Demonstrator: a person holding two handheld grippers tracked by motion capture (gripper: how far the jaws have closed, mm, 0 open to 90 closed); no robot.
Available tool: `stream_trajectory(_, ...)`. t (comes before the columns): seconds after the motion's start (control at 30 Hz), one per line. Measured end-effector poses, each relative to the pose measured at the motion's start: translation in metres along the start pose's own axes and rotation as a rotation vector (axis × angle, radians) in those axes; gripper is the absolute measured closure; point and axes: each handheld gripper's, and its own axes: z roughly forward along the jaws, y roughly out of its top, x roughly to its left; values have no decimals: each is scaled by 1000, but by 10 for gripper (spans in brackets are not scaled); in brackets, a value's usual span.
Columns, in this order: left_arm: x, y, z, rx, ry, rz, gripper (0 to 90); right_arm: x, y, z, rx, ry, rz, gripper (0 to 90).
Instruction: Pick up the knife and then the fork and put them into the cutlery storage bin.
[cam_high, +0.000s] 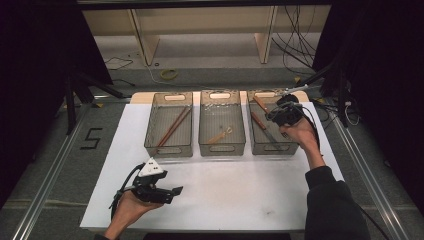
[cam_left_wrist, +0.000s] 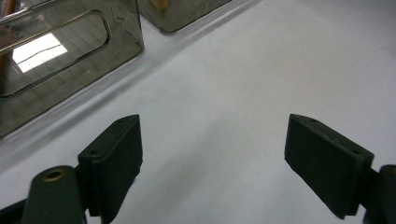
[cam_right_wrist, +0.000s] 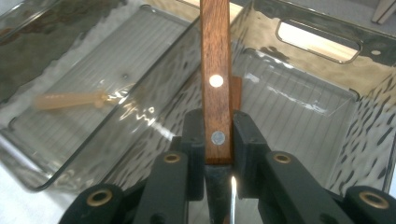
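The right gripper was clamped on a wooden-handled knife, whose handle ran straight up from the jaws toward the top of the right gripper view. It hung over the right bin at centre right of the high view. The left gripper, jaws apart and holding nothing, sat at lower left, well apart.

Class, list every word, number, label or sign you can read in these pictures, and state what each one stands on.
"5": made of dark strips on the grey floor, left of the white table.
No other writing can be read: none shows on the three clear bins, on the wooden-handled knife or on the right gripper that holds it.
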Motion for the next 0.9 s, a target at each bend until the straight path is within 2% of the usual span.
stream_trajectory(0.53,1,-2,-1,-13,0,-4,185,-16,-1,21,34,-39,84,778)
stream_trajectory(0.9,2,-2,-1,-10,4,-4,184,-21,-3,34,64,-74,106,773)
